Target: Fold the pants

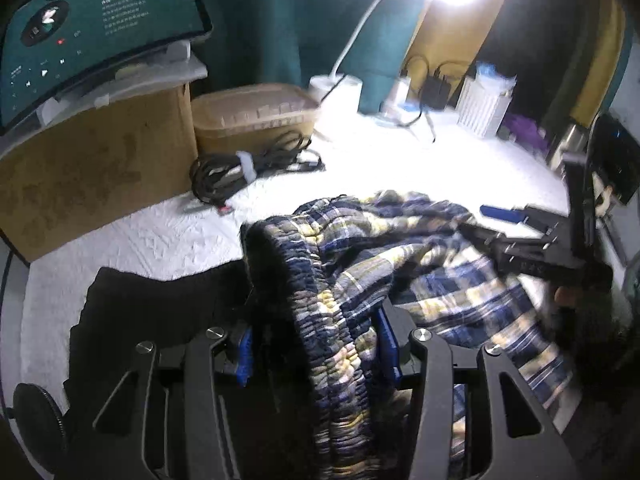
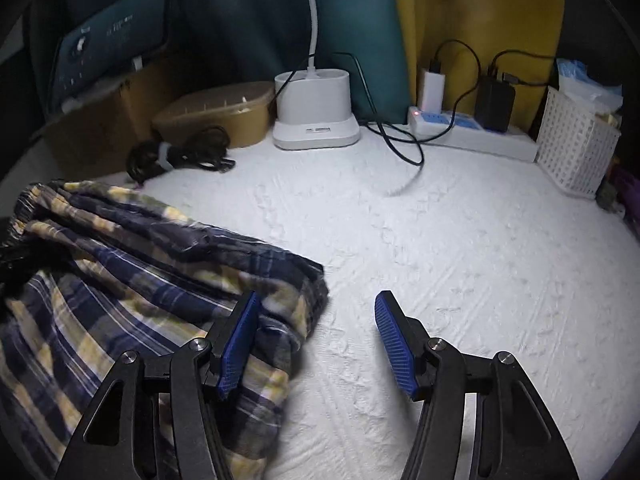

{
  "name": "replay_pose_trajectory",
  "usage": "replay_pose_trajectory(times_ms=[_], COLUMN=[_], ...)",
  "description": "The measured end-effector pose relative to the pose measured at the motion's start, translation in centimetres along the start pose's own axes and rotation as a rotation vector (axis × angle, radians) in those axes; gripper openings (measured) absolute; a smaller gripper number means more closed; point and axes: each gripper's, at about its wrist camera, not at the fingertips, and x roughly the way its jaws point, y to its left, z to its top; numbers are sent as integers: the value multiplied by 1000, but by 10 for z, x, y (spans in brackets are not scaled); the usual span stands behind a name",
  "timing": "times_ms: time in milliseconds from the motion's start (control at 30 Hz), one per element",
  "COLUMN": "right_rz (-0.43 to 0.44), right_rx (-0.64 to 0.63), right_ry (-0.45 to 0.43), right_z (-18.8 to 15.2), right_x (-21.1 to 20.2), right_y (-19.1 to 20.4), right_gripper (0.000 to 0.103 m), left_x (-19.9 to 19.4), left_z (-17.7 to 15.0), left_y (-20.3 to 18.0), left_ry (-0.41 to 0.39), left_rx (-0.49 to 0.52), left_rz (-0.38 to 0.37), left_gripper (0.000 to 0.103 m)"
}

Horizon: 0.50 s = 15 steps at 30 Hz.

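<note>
Plaid pants (image 2: 132, 272) bunched on white counter (image 2: 440, 260), in front of cable bundle (image 2: 176, 156). Elastic waistband (image 1: 332, 320) draped between blue pads of left claw (image 1: 320, 356); pads flank it with a gap, so grip reads released, not clenched. Right claw (image 2: 316, 340) released: left pad rests against pants hem, right pad over bare counter, nothing grasped. Risk: waistband slides off loose left claw, pants collapse into heap; right claw closing here catches only hem edge, skewing fold.
</note>
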Motion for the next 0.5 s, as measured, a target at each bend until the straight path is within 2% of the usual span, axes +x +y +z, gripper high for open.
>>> replay_pose_trajectory(times_ms=[133,233,300,367,500], right_rz=[-18,-7,11,27,48], right_rx=[-9,22,41,41,29], right_ry=[-6,-9,-18,-29,-21], right_z=[0,0,2,2,-5], right_x=[0,-6,-14,-21,-32], right_y=[-2,-5,-6,-4,4], right_gripper=[61,61,62,62,64], left_x=[8,-8,-21,-28,-22], left_z=[-9,-8,-7,-5,-4], left_y=[6,-5,-9,-9,-6], left_ry=[38,-10,-52,-82,-75], left_rx=[-15,36,51,40,16], left_rz=[26,55,44,30,41], left_gripper=[58,62,66,75,76])
